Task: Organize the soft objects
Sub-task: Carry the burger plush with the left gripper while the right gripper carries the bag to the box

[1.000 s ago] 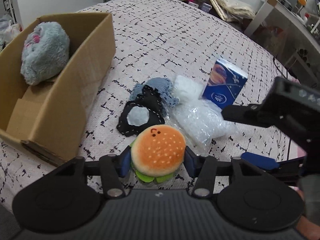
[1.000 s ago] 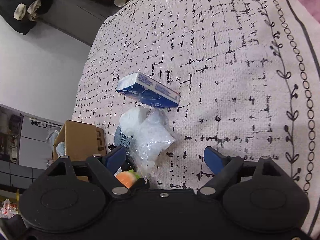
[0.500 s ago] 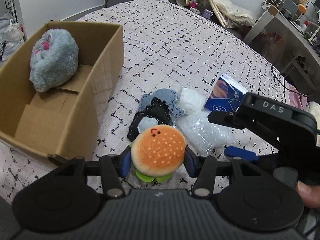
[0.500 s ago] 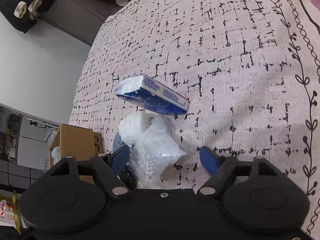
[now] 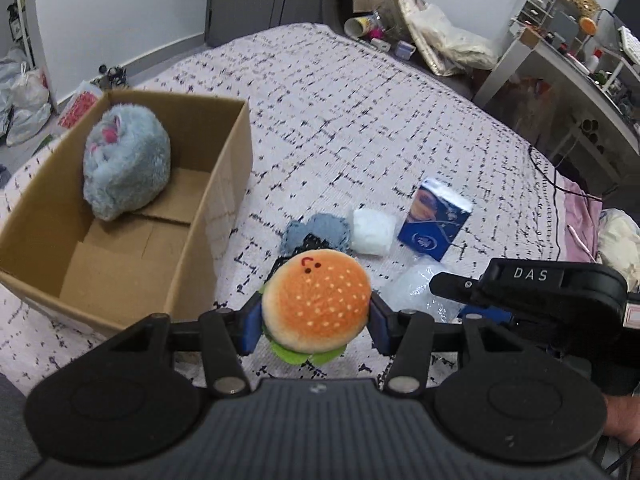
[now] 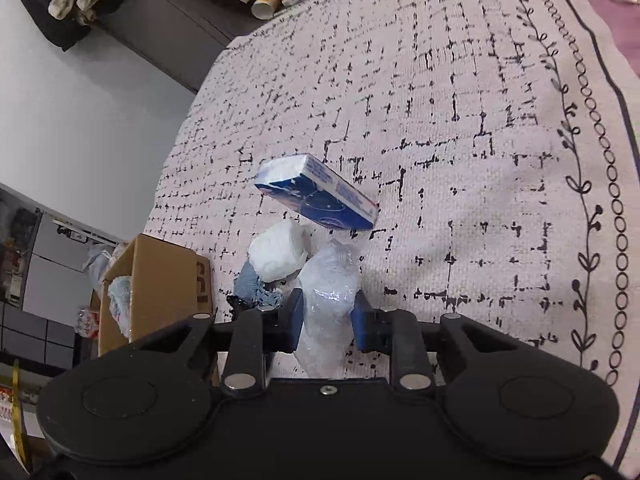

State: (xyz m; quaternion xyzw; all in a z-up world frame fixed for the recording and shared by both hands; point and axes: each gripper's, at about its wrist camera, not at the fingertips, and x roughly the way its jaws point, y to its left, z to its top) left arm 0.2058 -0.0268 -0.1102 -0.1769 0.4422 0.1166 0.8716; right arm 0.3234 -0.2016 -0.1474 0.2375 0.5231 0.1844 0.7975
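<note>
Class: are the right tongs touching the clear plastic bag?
Touching. The right wrist view shows both blue pads of the right tongs pressed against the clear plastic bag.

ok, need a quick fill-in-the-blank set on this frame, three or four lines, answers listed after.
1. The left claw is shut on the plush ____.
2. The right claw is shut on the clear ____ bag.
3. The grey fluffy toy sits inside the cardboard ____.
4. The tissue pack on the bedspread is mostly ____ in colour.

Missing words: burger; plastic; box; blue
</note>
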